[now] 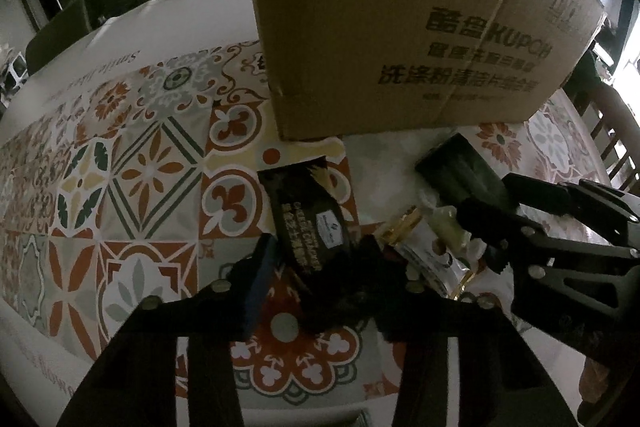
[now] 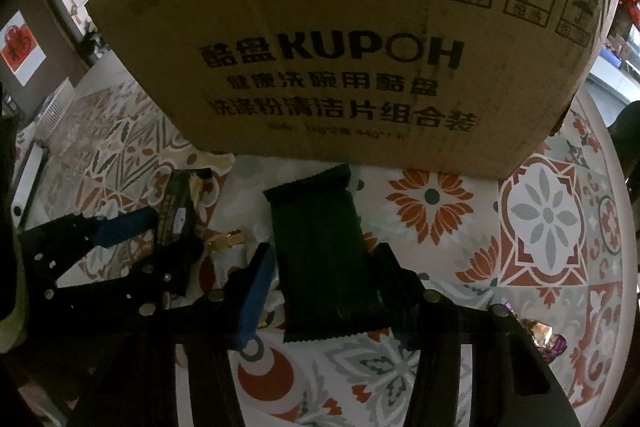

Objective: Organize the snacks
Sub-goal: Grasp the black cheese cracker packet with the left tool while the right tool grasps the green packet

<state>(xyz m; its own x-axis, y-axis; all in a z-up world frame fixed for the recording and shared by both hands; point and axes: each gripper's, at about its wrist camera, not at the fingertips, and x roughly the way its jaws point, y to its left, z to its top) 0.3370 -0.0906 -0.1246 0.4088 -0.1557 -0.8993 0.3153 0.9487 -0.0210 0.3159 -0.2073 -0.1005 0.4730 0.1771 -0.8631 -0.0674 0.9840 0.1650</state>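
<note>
A big cardboard box point(image 1: 384, 27) printed KUPOH stands on the patterned tablecloth; it fills the top of the right wrist view point(image 2: 344, 39). My left gripper point(image 1: 320, 259) is open around a black cracker packet point(image 1: 308, 219), its fingers on either side. My right gripper point(image 2: 324, 267) is open around a dark green packet point(image 2: 324, 251) lying flat before the box. The right gripper also shows in the left wrist view point(image 1: 496, 227) over the green packet point(image 1: 460, 171). The left gripper point(image 2: 152, 231) and black packet point(image 2: 180, 203) show at the left of the right wrist view.
A gold and white wrapper point(image 1: 420, 239) and pale packets point(image 1: 452, 227) lie between the two packets. A purple wrapper point(image 2: 544, 337) lies at the right. Chairs point(image 1: 616, 131) stand past the round table's edge point(image 2: 612, 155).
</note>
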